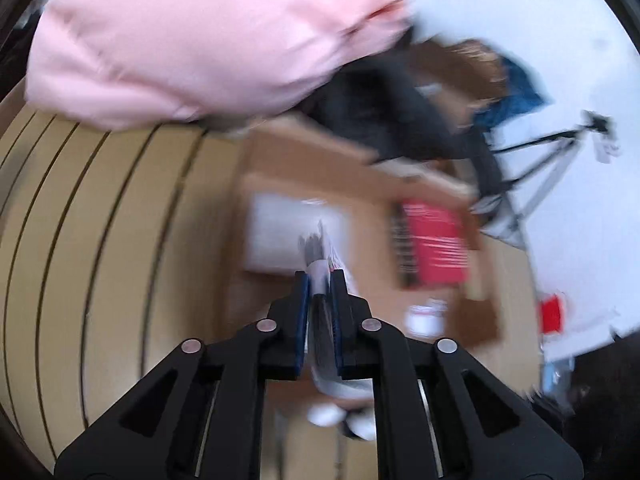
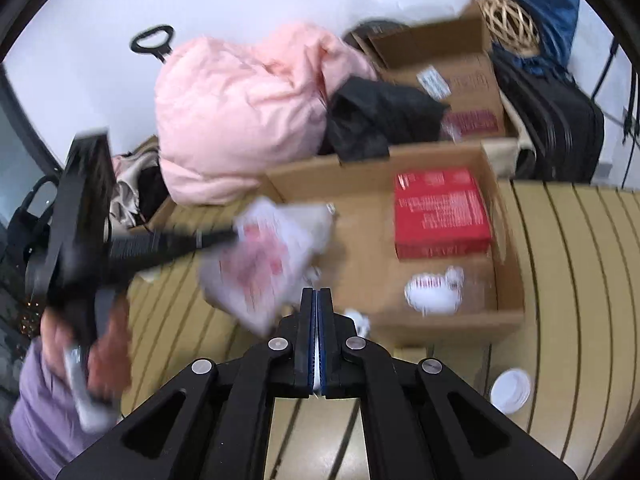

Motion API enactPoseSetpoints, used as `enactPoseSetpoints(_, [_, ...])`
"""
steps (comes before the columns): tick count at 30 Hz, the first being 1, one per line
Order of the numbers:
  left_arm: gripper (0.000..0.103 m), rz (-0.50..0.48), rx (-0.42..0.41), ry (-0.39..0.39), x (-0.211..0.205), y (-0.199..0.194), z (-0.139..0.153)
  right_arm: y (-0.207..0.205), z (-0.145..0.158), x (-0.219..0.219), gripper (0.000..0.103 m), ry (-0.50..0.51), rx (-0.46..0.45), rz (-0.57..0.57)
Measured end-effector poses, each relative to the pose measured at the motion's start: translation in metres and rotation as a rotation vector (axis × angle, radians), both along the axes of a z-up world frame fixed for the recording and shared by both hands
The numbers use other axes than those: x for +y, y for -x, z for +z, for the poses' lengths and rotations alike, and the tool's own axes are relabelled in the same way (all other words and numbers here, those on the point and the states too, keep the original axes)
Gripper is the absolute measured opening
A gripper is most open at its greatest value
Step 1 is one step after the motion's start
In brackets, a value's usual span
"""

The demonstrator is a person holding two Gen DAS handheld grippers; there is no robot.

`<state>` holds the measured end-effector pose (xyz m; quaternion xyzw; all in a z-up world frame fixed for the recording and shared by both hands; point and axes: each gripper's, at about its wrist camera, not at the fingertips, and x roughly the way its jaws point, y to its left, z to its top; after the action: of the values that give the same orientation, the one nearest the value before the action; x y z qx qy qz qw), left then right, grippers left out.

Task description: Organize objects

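My left gripper (image 1: 320, 276) is shut on a white plastic bag with red print (image 1: 320, 256); in the right wrist view the bag (image 2: 268, 256) hangs from that gripper (image 2: 234, 236) over the left edge of an open cardboard box (image 2: 508, 316). The box holds a red carton (image 2: 440, 212) and a white round container (image 2: 432, 292). My right gripper (image 2: 318, 294) has its jaws closed together on a thin white edge, probably the same bag, just in front of the box. Both views are blurred.
A pink padded jacket (image 2: 240, 120) and black cloth (image 2: 376, 120) lie behind the box. A second cardboard box (image 2: 452, 64) and a black bag (image 2: 560, 128) stand at the back right. A white lid (image 2: 511, 390) lies on the tan striped floor (image 2: 580, 280).
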<state>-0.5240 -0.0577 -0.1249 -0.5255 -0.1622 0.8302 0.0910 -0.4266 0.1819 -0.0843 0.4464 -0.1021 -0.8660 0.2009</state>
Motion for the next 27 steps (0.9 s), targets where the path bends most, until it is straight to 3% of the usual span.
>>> enactPoseSetpoints(3, [0.012, -0.096, -0.093, 0.177, 0.017, -0.003, -0.024, 0.0, -0.025, 0.004, 0.001, -0.046, -0.06, -0.016])
enactPoseSetpoints(4, [0.022, -0.112, -0.083, 0.17, 0.019, -0.009, -0.025, 0.001, -0.033, 0.005, 0.001, -0.056, -0.079, -0.018])
enactPoseSetpoints(5, [0.04, -0.126, -0.069, 0.14, 0.02, -0.017, -0.024, 0.002, -0.039, 0.006, 0.001, -0.066, -0.093, -0.015])
enactPoseSetpoints(7, [0.046, -0.109, -0.018, 0.132, 0.019, -0.03, -0.014, 0.008, -0.046, 0.008, 0.001, -0.096, -0.109, -0.019])
enactPoseSetpoints(10, [0.06, -0.109, 0.056, 0.194, 0.026, -0.047, 0.013, 0.015, -0.048, 0.01, 0.003, -0.12, -0.121, -0.034])
enactPoseSetpoints(11, [0.061, -0.109, 0.069, 0.215, 0.029, -0.053, 0.022, 0.015, -0.045, 0.01, 0.007, -0.123, -0.113, -0.032])
enactPoseSetpoints(13, [0.066, -0.113, 0.128, 0.234, 0.032, -0.075, 0.047, 0.012, -0.035, 0.01, 0.032, -0.132, -0.078, -0.035])
enactPoseSetpoints(14, [0.072, -0.106, 0.147, 0.246, 0.032, -0.078, 0.054, 0.008, -0.026, 0.011, 0.075, -0.131, -0.049, -0.033])
enactPoseSetpoints(15, [0.074, -0.095, 0.184, 0.268, 0.032, -0.095, 0.068, 0.004, -0.019, 0.013, 0.102, -0.126, -0.024, -0.037])
enactPoseSetpoints(17, [0.082, -0.085, 0.241, 0.296, 0.029, -0.125, 0.09, -0.012, 0.003, 0.021, 0.103, -0.11, 0.042, -0.057])
enactPoseSetpoints(21, [0.087, -0.098, 0.309, 0.347, 0.025, -0.188, 0.123, -0.054, 0.041, 0.033, 0.103, -0.112, 0.123, -0.055])
enactPoseSetpoints(24, [0.102, -0.127, 0.372, 0.37, 0.021, -0.242, 0.149, -0.105, 0.065, 0.042, 0.103, -0.112, 0.175, -0.023])
enactPoseSetpoints(27, [0.103, -0.167, 0.427, 0.4, 0.008, -0.298, 0.182, -0.156, 0.079, 0.049, 0.103, -0.111, 0.231, 0.018])
